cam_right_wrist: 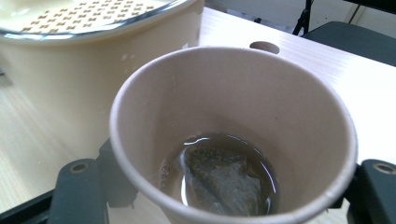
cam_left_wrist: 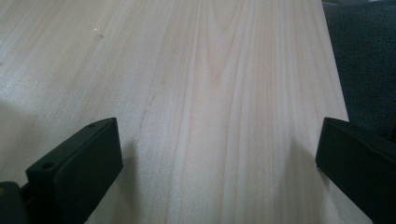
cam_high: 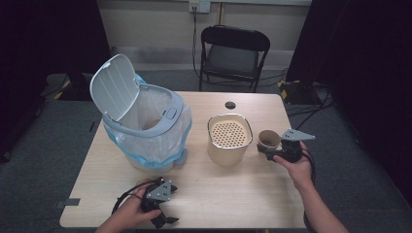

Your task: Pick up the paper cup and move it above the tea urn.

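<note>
A: Where was the paper cup (cam_high: 267, 139) at that moment?

B: Right of centre in the high view, between the jaws of the right gripper (cam_high: 268, 148); it sat just beside the cream container (cam_high: 230, 140) with the perforated top; whether its base rested on the table (cam_high: 233, 194) or hung above it I could not tell from that angle.

A: So the tool had hold of it?

B: Yes; in the right gripper view the black jaws stood low at both sides of the frame, pressed against the cup's walls; the cup (cam_right_wrist: 233, 135) was upright, its mouth facing the camera.

A: Anything inside?

B: A little dark liquid at the bottom, with a tea bag (cam_right_wrist: 219, 182) lying in it.

A: And the other hand?

B: The left gripper (cam_high: 163, 221) was at the lower left of the high view, near the table's front edge; its own view showed the jaws wide apart, one at each lower corner, with bare wood (cam_left_wrist: 210, 116) between them.

A: What else stood there?

B: A bin (cam_high: 145, 128) with its white lid (cam_high: 112, 87) raised, left of centre; a dark folding chair (cam_high: 233, 53) at the top, beyond the table.
</note>
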Motion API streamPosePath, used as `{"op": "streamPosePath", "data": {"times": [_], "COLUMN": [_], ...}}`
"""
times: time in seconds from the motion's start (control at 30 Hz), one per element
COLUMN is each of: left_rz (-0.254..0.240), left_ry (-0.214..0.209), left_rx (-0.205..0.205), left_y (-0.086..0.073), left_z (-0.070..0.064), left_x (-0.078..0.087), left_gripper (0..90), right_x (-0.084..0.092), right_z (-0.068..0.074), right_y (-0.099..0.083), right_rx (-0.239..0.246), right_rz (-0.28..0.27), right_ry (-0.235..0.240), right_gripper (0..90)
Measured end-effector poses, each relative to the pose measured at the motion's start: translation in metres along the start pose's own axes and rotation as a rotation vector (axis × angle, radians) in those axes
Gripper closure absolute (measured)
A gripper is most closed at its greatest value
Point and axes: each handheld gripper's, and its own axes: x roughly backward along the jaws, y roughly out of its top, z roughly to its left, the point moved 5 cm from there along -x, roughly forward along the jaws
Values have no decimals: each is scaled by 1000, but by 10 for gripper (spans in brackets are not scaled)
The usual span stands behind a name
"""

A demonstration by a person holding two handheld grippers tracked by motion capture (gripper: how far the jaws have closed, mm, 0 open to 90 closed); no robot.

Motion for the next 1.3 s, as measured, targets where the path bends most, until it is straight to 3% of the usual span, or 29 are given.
{"op": "streamPosePath", "data": {"times": [0.5, 0.97, 1.3], "left_rz": [-1, -1, -1], "left_ry": [-4, 0, -4], "left_rx": [1, 0, 1], "left_y": [0, 0, 0], "left_z": [0, 0, 0], "left_x": [0, 0, 0], "left_gripper": [0, 0, 0], "right_x": [-13, -27, -38], "right_z": [-22, -38, -38], "right_y": [11, 33, 47], "right_rx": [-54, -52, -28], "right_rz": [-25, -24, -3], "right_ry": [0, -38, -38], "right_gripper": [275, 278, 279]}}
